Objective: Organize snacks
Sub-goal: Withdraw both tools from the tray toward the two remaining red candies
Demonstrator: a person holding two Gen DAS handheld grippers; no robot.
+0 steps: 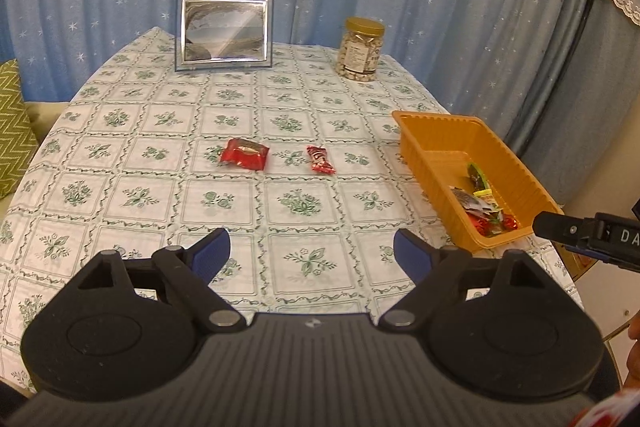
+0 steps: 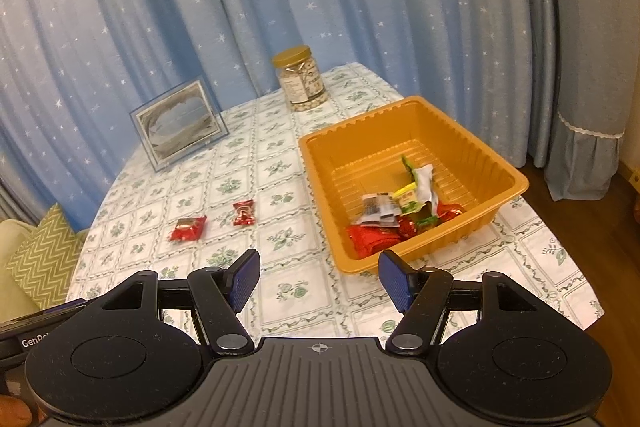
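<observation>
Fingers on both my left gripper [image 1: 311, 249] and right gripper [image 2: 319, 279] are released and empty, so I'd straddle the flat red foil snack packet [image 1: 244, 154] on the table [image 1: 120, 147] squarely, then carry it to the orange ribbed plastic tray [image 1: 432, 125].

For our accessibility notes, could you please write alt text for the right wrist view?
An open right gripper hovers empty over a floral tablecloth, just before an orange plastic tray holding several wrapped snacks. Two red snack packets lie loose to the tray's left; a picture frame and a gold-lidded jar stand before starry blue curtains.
</observation>
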